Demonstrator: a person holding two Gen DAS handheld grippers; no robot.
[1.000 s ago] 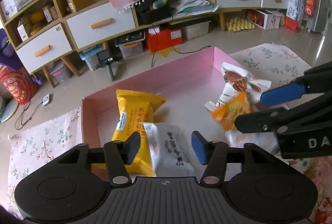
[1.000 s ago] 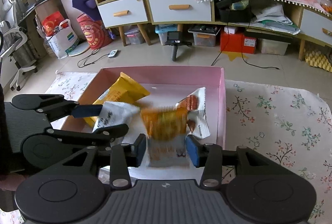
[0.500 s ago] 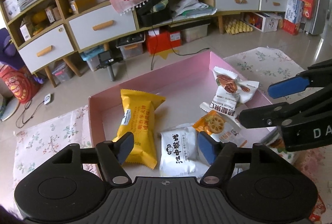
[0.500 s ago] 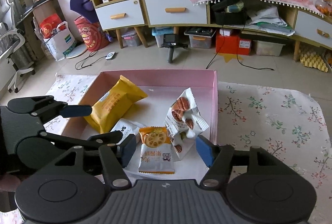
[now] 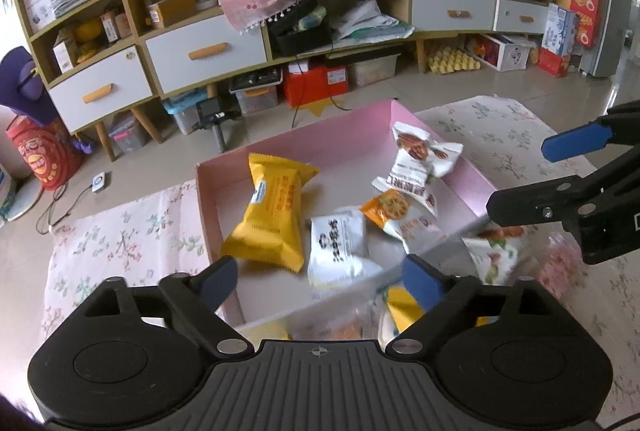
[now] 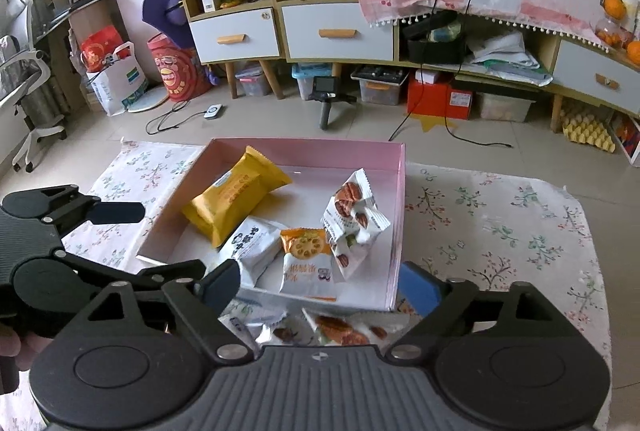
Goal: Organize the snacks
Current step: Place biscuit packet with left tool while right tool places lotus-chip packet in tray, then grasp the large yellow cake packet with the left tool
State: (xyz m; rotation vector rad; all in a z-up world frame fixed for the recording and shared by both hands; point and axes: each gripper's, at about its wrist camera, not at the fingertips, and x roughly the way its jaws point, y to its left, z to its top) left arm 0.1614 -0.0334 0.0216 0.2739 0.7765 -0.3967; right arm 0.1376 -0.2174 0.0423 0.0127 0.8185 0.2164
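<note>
Both tongs, left tongs [image 5: 320,281] and right tongs [image 6: 320,281], are opening, empty, above the pink box [image 6: 394,231] holding 4 snack packets.

I can make out little: black Chinese characters, too small for me to read surely, on the white snack packet [image 5: 338,251] at the frame's centre, more on the orange lotus-root packet [image 6: 307,263], and blurred print on the yellow snack bag [image 5: 272,215] left of centre.
</note>
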